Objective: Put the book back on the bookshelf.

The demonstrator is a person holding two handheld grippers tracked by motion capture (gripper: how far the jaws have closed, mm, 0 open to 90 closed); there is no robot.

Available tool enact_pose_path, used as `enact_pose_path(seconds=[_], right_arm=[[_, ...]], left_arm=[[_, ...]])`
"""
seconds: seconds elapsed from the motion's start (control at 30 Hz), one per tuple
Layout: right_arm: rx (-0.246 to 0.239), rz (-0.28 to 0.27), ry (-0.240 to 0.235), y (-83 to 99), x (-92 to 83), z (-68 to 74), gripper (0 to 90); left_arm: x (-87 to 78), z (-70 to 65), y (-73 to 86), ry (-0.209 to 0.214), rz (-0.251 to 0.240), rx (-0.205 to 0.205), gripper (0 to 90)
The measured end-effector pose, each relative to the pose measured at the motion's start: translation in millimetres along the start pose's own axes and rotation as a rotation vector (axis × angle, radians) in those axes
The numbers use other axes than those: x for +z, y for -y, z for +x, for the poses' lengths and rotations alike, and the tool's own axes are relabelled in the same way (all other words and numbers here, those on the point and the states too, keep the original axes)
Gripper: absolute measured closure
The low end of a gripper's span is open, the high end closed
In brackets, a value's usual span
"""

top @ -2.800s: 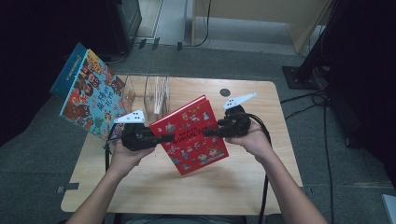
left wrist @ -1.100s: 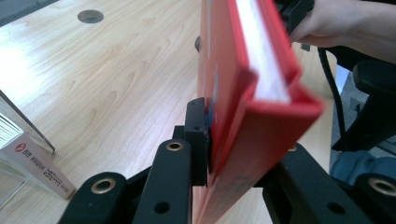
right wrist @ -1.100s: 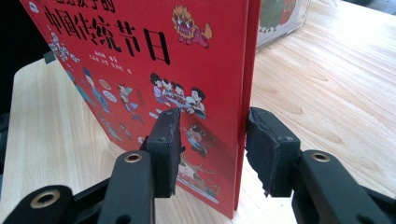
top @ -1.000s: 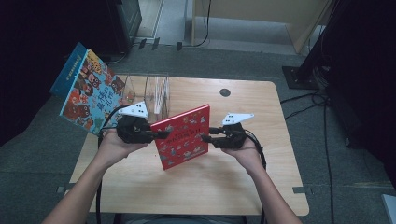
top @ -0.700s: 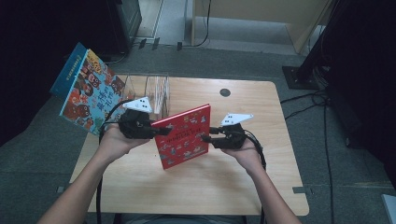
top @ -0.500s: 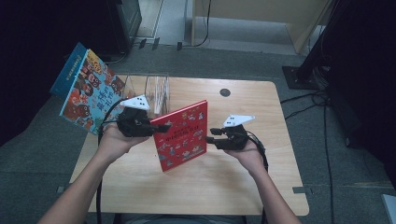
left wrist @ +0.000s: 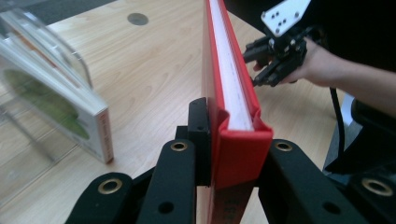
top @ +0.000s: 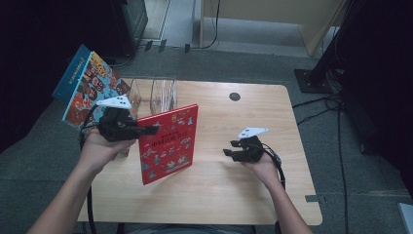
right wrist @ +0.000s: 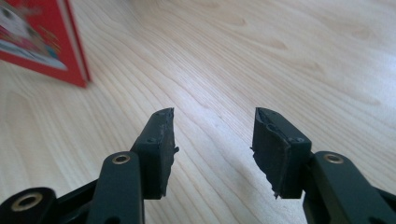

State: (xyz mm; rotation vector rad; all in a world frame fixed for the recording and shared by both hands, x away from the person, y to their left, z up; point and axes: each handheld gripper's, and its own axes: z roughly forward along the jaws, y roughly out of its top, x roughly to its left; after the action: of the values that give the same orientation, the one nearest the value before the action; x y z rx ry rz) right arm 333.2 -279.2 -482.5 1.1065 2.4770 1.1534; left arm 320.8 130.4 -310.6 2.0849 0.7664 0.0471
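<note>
The red hardcover picture book stands upright on its lower edge on the pale wooden tabletop, left of centre, its illustrated cover facing the person. It stays up because the left tongs clench its spine end, one black jaw on each cover, as the left gripper view shows. Held on edge like this, the book is probably meant for the clear acrylic rack just behind it, whose slots take books standing; one thin book with a green cover leans there already.

The right tongs are released, their jaws have just been opening with nothing between them, and they hover low over bare wood, well apart from the book. Beyond the tabletop's left rear corner, a blue-edged illustrated book stands propped.
</note>
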Motion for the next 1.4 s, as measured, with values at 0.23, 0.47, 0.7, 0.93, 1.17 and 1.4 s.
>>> enact_pose_path(seconds=[0.23,0.47,0.7,0.93,1.17,1.4], right_arm=[[0.007,0.032,0.036,6.2,12.7,-6.5,47.6],[0.02,0.032,0.058,7.7,20.0,-10.5,47.2],[0.026,0.059,0.073,9.7,27.7,-13.7,46.2],[0.005,0.037,0.086,12.6,28.2,-14.0,46.2],[-0.04,0.039,0.112,13.9,29.6,-10.0,44.1],[-0.037,0.028,0.113,15.3,29.5,-9.8,44.0]], left_arm=[[-23.7,6.7,13.5,-0.039,-0.013,-0.044,80.7],[-49.6,12.9,28.1,-0.09,-0.034,-0.096,80.7],[-68.8,18.7,40.6,-0.132,-0.046,-0.151,80.6],[-86.1,28.7,49.3,-0.183,-0.066,-0.201,80.6],[-88.4,47.1,46.3,-0.233,-0.081,-0.275,80.5],[-78.7,61.5,33.8,-0.263,-0.096,-0.308,80.5]])
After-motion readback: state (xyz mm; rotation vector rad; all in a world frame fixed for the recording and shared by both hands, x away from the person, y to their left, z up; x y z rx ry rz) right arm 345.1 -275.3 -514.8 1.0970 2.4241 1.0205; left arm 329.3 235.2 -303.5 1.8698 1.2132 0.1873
